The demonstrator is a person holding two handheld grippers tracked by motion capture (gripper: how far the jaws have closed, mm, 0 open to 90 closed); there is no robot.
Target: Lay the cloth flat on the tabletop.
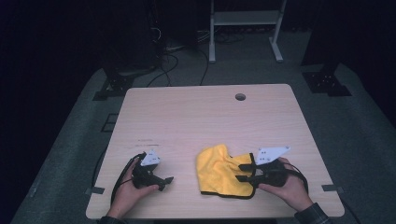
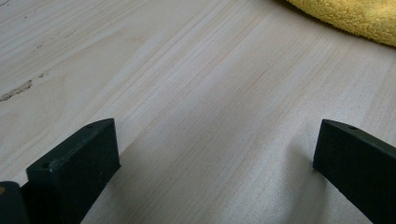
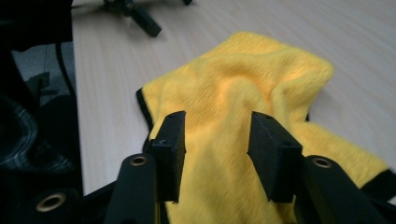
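Crumpled yellow microfibre cloth with black hem (image 1: 223,171) lies at the near right of the pale wooden desk (image 1: 196,116). Soft, light and limp, it likely suits a hem-corner pinch. Right tool (image 3: 215,140) stands apart over it; left tool (image 2: 212,154) stands apart above bare desk.

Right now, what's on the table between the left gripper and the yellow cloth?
Nothing. In the high view, bare wooden table separates the left gripper from the yellow cloth.
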